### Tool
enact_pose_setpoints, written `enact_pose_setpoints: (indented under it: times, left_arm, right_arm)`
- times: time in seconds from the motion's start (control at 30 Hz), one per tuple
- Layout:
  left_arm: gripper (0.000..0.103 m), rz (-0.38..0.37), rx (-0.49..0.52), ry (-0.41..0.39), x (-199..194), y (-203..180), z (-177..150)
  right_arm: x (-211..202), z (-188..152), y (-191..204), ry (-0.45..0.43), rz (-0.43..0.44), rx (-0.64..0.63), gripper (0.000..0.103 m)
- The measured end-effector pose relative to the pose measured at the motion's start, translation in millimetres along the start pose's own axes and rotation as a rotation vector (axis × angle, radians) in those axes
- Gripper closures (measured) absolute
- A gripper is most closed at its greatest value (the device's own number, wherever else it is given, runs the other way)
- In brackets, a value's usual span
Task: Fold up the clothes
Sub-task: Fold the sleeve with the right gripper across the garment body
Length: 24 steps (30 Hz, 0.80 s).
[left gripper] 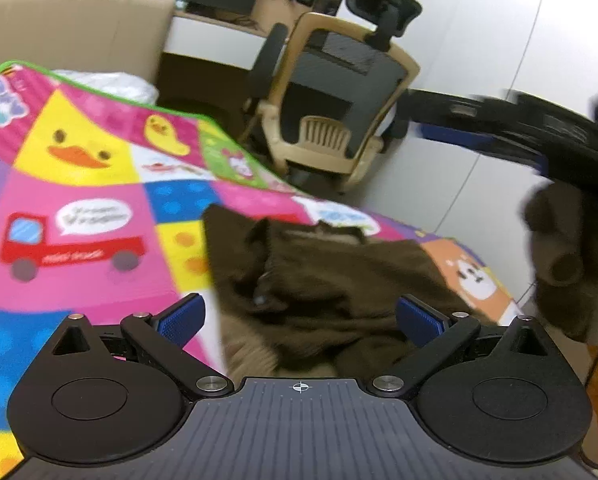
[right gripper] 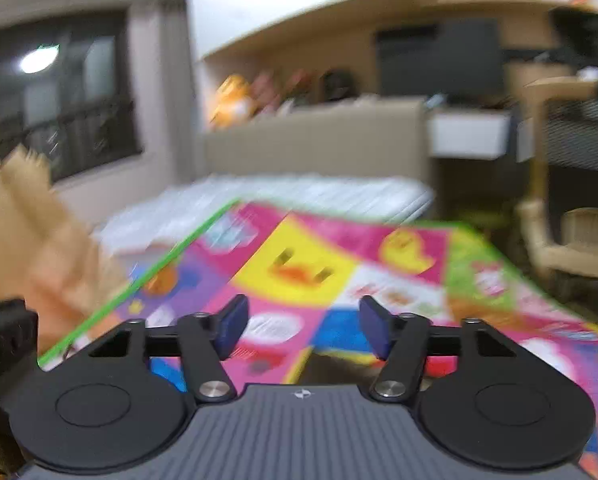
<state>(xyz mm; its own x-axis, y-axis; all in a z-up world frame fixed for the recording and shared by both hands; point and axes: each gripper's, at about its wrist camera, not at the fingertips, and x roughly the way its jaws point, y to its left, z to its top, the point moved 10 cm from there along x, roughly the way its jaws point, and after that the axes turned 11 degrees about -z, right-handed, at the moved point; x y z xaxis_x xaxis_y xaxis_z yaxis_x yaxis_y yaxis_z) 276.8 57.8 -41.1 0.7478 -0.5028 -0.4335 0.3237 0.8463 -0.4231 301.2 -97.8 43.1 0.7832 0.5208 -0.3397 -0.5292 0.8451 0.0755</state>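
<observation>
**Brown garment lying crumpled, both tools unloaded**

Brown garment [left gripper: 319, 280] lies in a bunched heap on the patterned play mat [left gripper: 79, 184], directly ahead of the left tool [left gripper: 301, 318], whose blue pads [left gripper: 181, 320] stand wide apart and hold nothing. In the left wrist view a second dark mass of cloth [left gripper: 567, 264] hangs at about 3 o'clock beneath a blurred black object that may be the other device; whether it belongs to the same garment cannot be told. The right tool [right gripper: 303, 326] is also parted and empty, pointing over the mat [right gripper: 299, 264] toward its far edge at 12 o'clock; only a dark sliver of fabric shows below its pads. The right view is motion-blurred. An office chair [left gripper: 339, 92] stands beyond the mat at 12 o'clock to 1 o'clock in the left view.

Judged step: spreading the garment before any fold. To do it well, each tool should seek a distinct edge or corner, not the middle of the heap, pinching a single layer. Both should then draw outward to 9 and 3 o'clock until the cloth lies flat. Grasping several layers at once would likely lock in the creases.
</observation>
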Motion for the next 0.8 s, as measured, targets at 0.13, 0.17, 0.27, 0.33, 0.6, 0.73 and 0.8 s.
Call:
enact_pose_setpoints:
  times: [0.13, 0.17, 0.27, 0.33, 0.6, 0.73, 0.8]
  left_arm:
    - [0.000, 0.056, -0.059, 0.006, 31.1, 11.1, 8.4]
    - [0.000, 0.075, -0.078, 0.014, 39.8, 16.1, 9.0]
    - [0.001, 0.131, -0.110, 0.050, 64.4, 30.0, 7.4]
    - [0.009, 0.148, -0.098, 0.074, 76.7, 31.3, 7.2]
    - [0.083, 0.150, 0.177, 0.028, 73.5, -5.6, 45.2]
    - [0.078, 0.160, 0.298, -0.007, 52.1, -9.8, 37.2]
    - [0.060, 0.166, 0.359, -0.024, 41.3, -12.2, 33.2]
  right_arm:
    - [-42.8, -18.5, -65.1, -0.019, -0.145, 0.051, 0.024]
    - [-50.0, -30.3, -77.1, -0.004, -0.174, 0.062, 0.024]
    - [-64.8, -65.1, -106.9, 0.043, -0.236, 0.090, 0.023]
    - [-70.4, -83.9, -124.7, 0.069, -0.268, 0.108, 0.023]
    - [-73.1, -95.8, -161.0, 0.054, -0.330, 0.172, 0.023]
    - [-63.4, -93.1, -154.6, 0.046, -0.345, 0.131, 0.023]
    - [-58.7, -94.4, -150.7, 0.052, -0.352, 0.102, 0.023]
